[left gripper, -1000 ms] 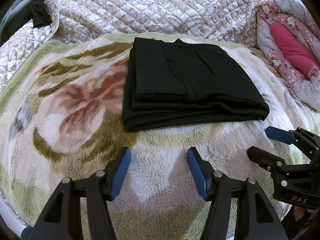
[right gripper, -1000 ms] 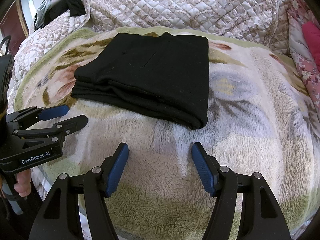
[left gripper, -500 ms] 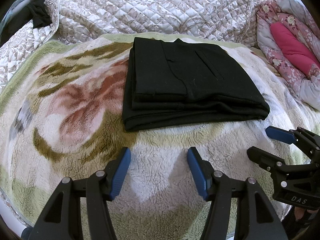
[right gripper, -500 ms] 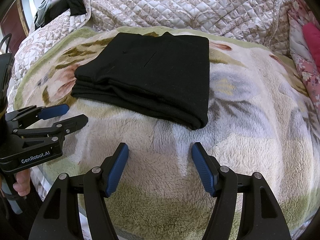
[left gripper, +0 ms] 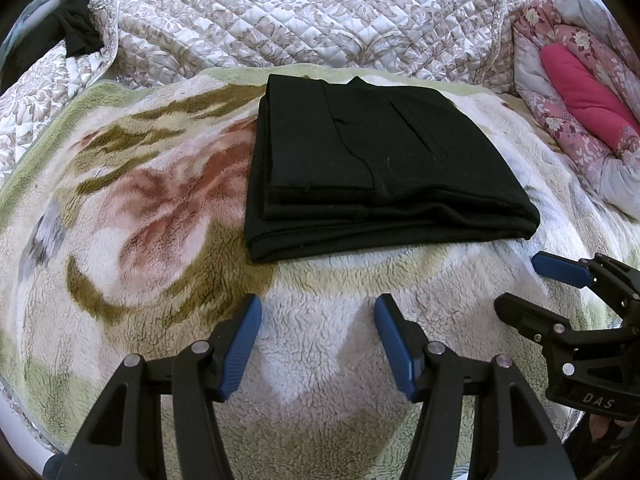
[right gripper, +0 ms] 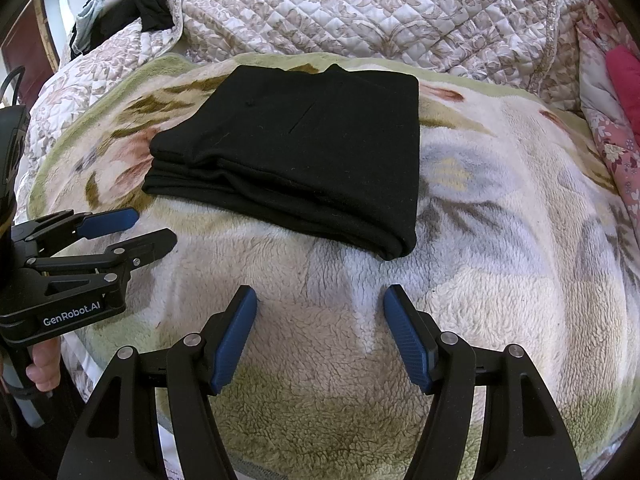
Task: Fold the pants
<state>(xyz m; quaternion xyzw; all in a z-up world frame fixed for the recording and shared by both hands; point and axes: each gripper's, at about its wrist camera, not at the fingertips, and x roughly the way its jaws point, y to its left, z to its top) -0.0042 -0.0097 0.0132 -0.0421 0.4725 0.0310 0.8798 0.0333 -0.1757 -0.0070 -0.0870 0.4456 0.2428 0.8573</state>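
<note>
Black pants lie folded into a flat rectangular stack on a fleece floral blanket. My left gripper hovers open over bare blanket just in front of the stack, nothing between its blue pads. Off to its right, my right gripper is open too, empty, short of the stack's near corner. Neither gripper touches the pants.
A quilted beige cover rises behind the blanket. A pink floral quilt with a magenta pillow sits at the right. Dark clothes are piled at the back left. A hand grips the left gripper's handle by the bed's near edge.
</note>
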